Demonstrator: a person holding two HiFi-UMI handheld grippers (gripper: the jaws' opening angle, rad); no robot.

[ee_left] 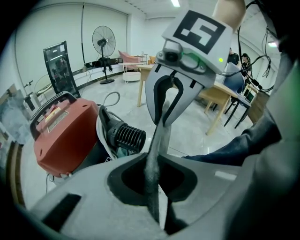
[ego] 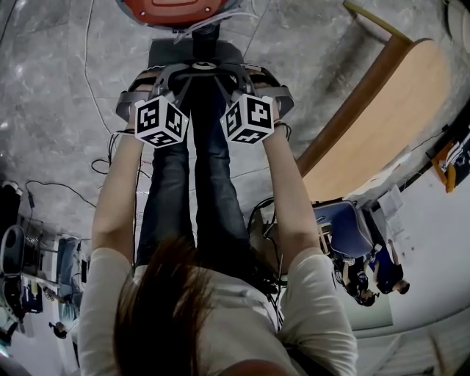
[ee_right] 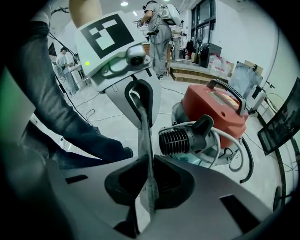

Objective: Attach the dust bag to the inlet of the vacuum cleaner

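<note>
The dust bag (ee_left: 157, 136) shows as a thin grey fabric edge stretched taut between both grippers. My left gripper (ee_left: 154, 161) is shut on one end, and my right gripper (ee_right: 149, 161) is shut on the other. In the head view the left gripper (ego: 180, 73) and right gripper (ego: 229, 73) sit close together just below the red vacuum cleaner (ego: 172, 9), with the dust bag (ego: 204, 67) between them. The vacuum cleaner (ee_left: 65, 136) stands on the floor, and its black ribbed inlet (ee_left: 127, 136) points toward the grippers. From the right the inlet (ee_right: 180, 138) lies just beyond the bag.
A white hose (ee_right: 234, 145) loops around the vacuum's base. A wooden table (ego: 389, 110) stands to the right and cables (ego: 103, 165) trail on the marble floor. The person's legs (ego: 191, 191) are under the grippers. A standing fan (ee_left: 104, 40) and other people are far off.
</note>
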